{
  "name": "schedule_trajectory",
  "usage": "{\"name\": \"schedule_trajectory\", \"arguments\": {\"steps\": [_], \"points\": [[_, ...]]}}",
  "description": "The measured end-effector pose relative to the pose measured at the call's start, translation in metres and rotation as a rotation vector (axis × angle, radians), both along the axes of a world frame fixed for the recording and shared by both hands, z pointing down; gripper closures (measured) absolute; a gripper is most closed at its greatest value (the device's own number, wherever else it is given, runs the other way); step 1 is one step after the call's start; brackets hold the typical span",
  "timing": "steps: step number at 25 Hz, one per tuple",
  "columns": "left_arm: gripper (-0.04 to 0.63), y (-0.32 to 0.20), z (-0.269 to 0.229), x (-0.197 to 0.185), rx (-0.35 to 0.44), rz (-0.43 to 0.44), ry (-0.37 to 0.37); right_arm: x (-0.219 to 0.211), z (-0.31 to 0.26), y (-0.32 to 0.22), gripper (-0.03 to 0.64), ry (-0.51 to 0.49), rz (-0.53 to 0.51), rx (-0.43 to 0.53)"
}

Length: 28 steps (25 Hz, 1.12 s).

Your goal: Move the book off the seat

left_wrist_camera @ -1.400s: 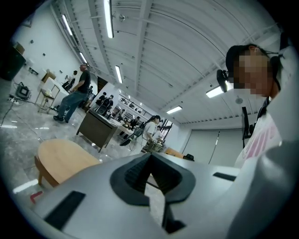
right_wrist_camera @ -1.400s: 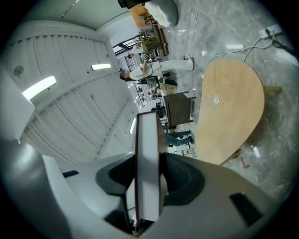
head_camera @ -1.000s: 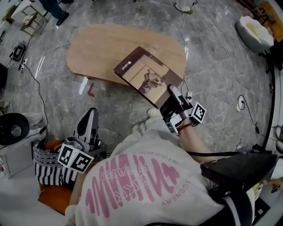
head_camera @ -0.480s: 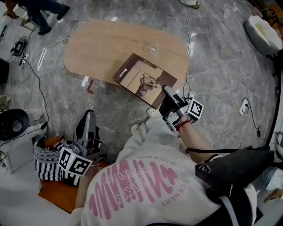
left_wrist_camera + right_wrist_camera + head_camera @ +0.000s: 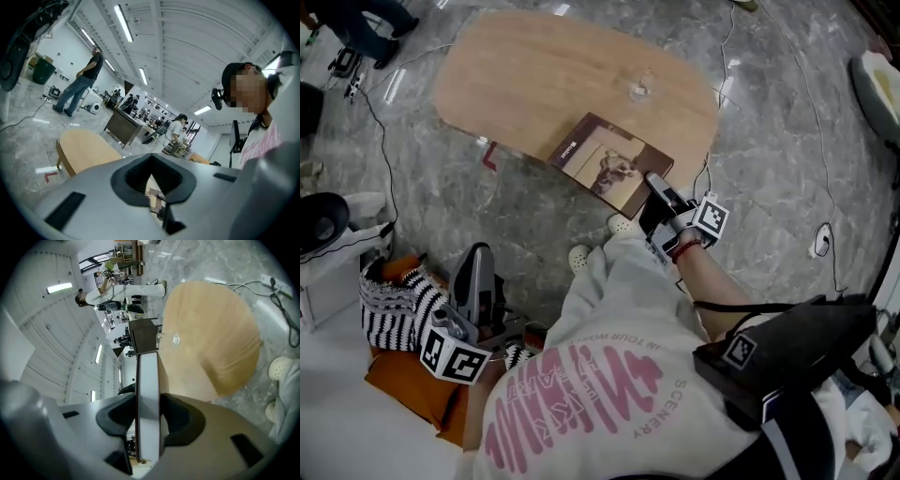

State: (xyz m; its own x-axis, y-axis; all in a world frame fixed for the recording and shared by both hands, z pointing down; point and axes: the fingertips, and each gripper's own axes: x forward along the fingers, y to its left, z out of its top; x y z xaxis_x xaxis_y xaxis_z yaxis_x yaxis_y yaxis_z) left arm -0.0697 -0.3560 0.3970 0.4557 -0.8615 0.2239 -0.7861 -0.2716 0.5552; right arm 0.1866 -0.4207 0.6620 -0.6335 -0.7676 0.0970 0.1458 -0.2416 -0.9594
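At the far left of the head view a black-and-white striped cloth (image 5: 389, 305) is lying over an orange cushion (image 5: 405, 380). At its 3 o'clock the left tongs (image 5: 475, 255) are hovering low and pointing toward 12 o'clock. In the left gripper view their tips are meeting, with nothing between them. They are sitting a little lower and further left than a second ago, and they are closed as before.

Further right the oval wooden tabletop (image 5: 534, 75) is filling the upper middle, and a small clear object (image 5: 639, 91) is standing near its 3 o'clock side.

The book (image 5: 605, 161) is being held cover up at the tabletop's 5 o'clock edge. Most of it is lying over the wood, and its 4 o'clock corner is reaching past the rim above the marble floor (image 5: 787, 122). I cannot tell whether it is touching the wood. A second ago it was looking larger and was hanging further out past the rim; now it is appearing smaller and closer in over the wood.

The right tongs (image 5: 654, 190) are clamping that outer corner. In the right gripper view the pads are pressing on both covers, with the white page edge between them, and the book's thickness is keeping them partly apart. The grip is looking the same as before.

At the right tongs' 7 o'clock, white clogs (image 5: 622, 225) are standing on the floor. At the far right a cable (image 5: 821, 234) is trailing across the marble.
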Motion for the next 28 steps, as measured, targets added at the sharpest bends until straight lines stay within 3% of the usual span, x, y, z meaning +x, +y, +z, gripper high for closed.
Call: {"name": "schedule_trajectory", "arguments": {"steps": [9,15,19,23,28], "points": [[0.588,0.003,0.006,0.016,-0.016,-0.08,0.01,0.018,0.031,-0.006,0.445,0.074,-0.1,-0.044],[0.588,0.002,0.002,0.014,-0.013,-0.088,-0.066,0.036,0.062,0.003,0.445,0.167,-0.125,-0.078],[0.588,-0.003,-0.001,0.009,-0.005,-0.099,-0.073,0.036,0.069,0.003,0.445,0.211,-0.121,-0.072],[0.588,-0.007,-0.001,0.004,-0.01,-0.112,-0.059,0.049,0.087,0.011,0.446,0.315,-0.089,-0.167],[0.588,-0.009,-0.004,-0.007,-0.003,-0.134,-0.063,0.061,0.103,0.013,0.445,0.456,-0.092,-0.217]]}}
